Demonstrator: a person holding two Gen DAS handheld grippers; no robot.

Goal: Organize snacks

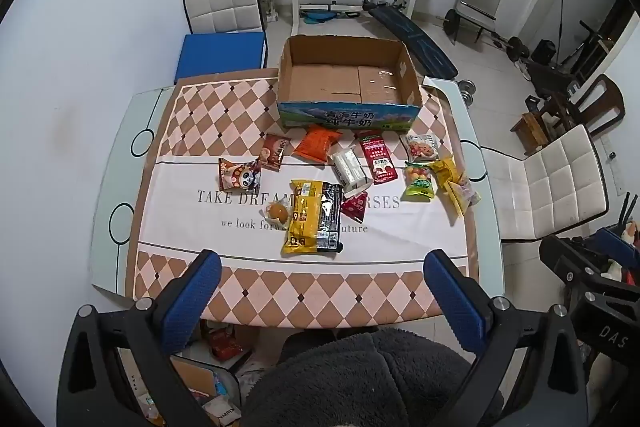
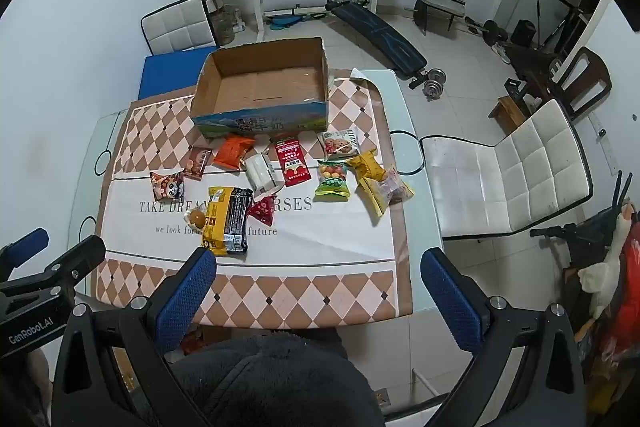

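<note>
From the left wrist, the left claw (image 1: 322,291) hangs released above the surface (image 1: 120,163); the cardboard box (image 1: 349,107) holds nothing, snack packets (image 1: 314,221) lying before it. From the right wrist, the right claw (image 2: 316,291) gapes empty too; the box stands bare, snacks scattered outside.

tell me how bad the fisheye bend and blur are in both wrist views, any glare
Left wrist view: strong barrel bend, the table edges bow outward and dark corners vignette the picture; the snacks and cardboard box at centre stay sharp. Right wrist view: the same curving, the white chair at the side looks stretched; light is soft and even, no hard glare, only faint shadows under the packets.
</note>
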